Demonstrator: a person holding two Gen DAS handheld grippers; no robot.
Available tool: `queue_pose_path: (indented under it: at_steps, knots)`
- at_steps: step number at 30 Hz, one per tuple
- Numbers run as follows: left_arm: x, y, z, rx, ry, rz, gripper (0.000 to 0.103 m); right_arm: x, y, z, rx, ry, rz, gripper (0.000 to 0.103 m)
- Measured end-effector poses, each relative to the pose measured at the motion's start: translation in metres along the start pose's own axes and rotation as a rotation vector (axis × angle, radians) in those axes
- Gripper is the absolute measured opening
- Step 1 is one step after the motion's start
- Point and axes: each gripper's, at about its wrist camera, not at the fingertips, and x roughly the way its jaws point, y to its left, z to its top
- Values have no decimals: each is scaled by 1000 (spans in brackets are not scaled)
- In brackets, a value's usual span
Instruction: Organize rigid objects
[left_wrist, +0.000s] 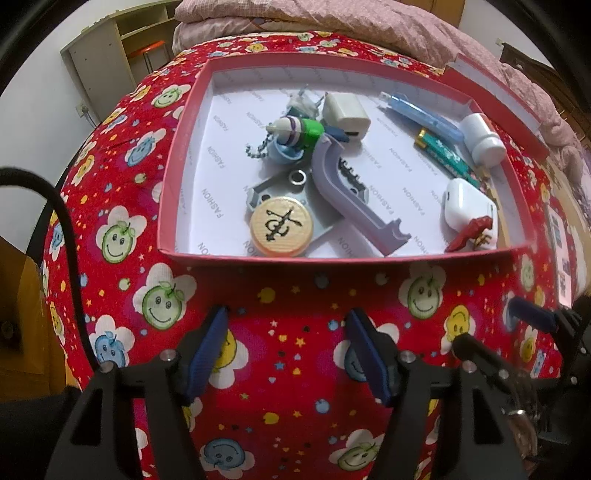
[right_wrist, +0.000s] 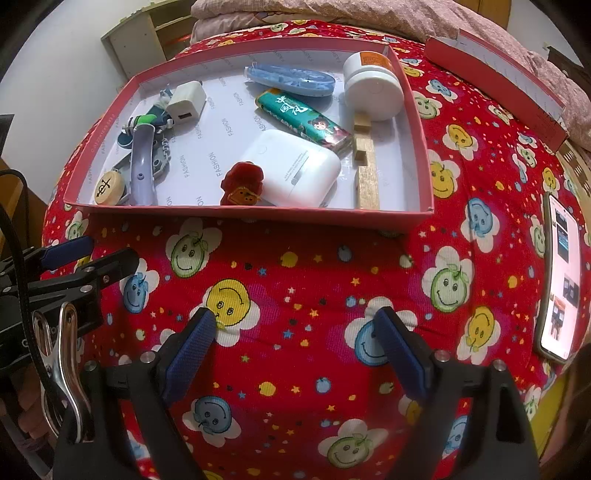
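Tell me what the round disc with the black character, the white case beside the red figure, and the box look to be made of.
Round disc: likely wood, pale and matte, with faint grain lines. White case: probably hard plastic, smooth with a soft sheen and rounded edges. Box: looks like cardboard, thin red walls with a white printed paper lining.

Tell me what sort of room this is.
Probably a bedroom. The red box of small items sits on a smiley-patterned red bedspread, a pink quilt is heaped behind it, and a wooden shelf unit stands by the wall.
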Motion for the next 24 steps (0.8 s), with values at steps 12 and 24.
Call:
queue_pose_path:
  at_steps: [12,24]
  knots:
    - [1,1,2,-4,2,-2,72,0,0,0,4,-2,1,91]
    - [1,2,1,-5,-2,-2,72,0,-1,-1,6,-3,1,92]
